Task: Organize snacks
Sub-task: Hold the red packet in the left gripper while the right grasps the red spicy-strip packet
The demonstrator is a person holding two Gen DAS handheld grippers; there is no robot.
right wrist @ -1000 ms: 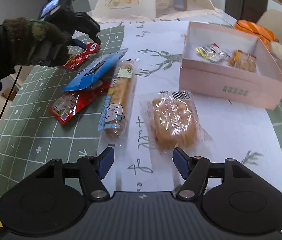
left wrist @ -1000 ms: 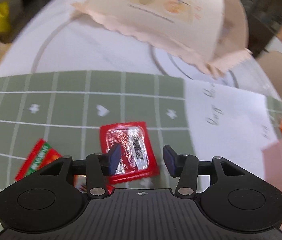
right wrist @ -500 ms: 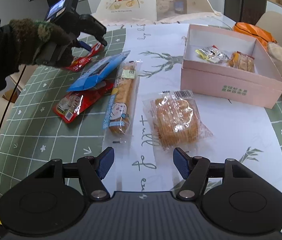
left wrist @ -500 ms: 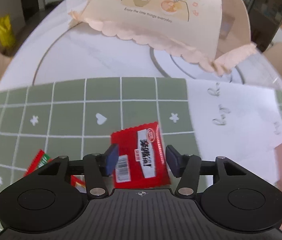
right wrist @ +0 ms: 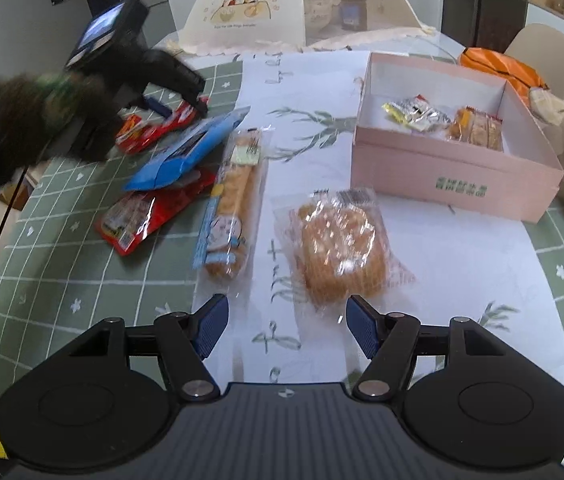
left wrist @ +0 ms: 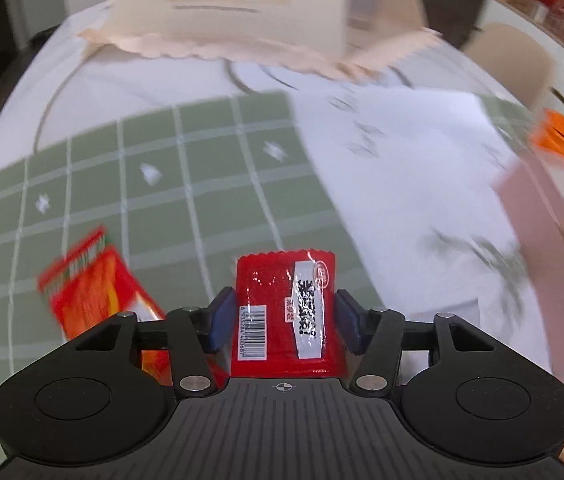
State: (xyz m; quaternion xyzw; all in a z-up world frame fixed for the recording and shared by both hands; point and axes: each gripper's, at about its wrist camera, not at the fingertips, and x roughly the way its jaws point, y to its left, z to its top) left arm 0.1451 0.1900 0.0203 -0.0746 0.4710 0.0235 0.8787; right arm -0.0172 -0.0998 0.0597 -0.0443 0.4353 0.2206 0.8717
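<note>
My left gripper (left wrist: 285,312) has its jaws closing on a red snack packet (left wrist: 278,292), and both pads touch the packet's side edges. The packet stays sharp while the table behind it blurs. In the right wrist view this left gripper (right wrist: 180,110) is at the far left of the table with the red packet (right wrist: 186,114) in it, beside an orange-red packet (right wrist: 132,136). My right gripper (right wrist: 287,328) hangs open with nothing in it, just short of a round cracker pack (right wrist: 340,252). The pink box (right wrist: 442,184) at the right holds two small snacks.
A long bread pack (right wrist: 234,200), a blue pouch (right wrist: 190,152) and a red pack (right wrist: 142,220) lie left of centre. A gloved hand (right wrist: 42,112) holds the left gripper. A domed food cover (right wrist: 242,8) stands at the back, an orange bag (right wrist: 498,66) behind the box.
The left gripper's jaws widened around the red packet, then came in on its edges, and the gripper swung right with the packet. The right gripper kept still.
</note>
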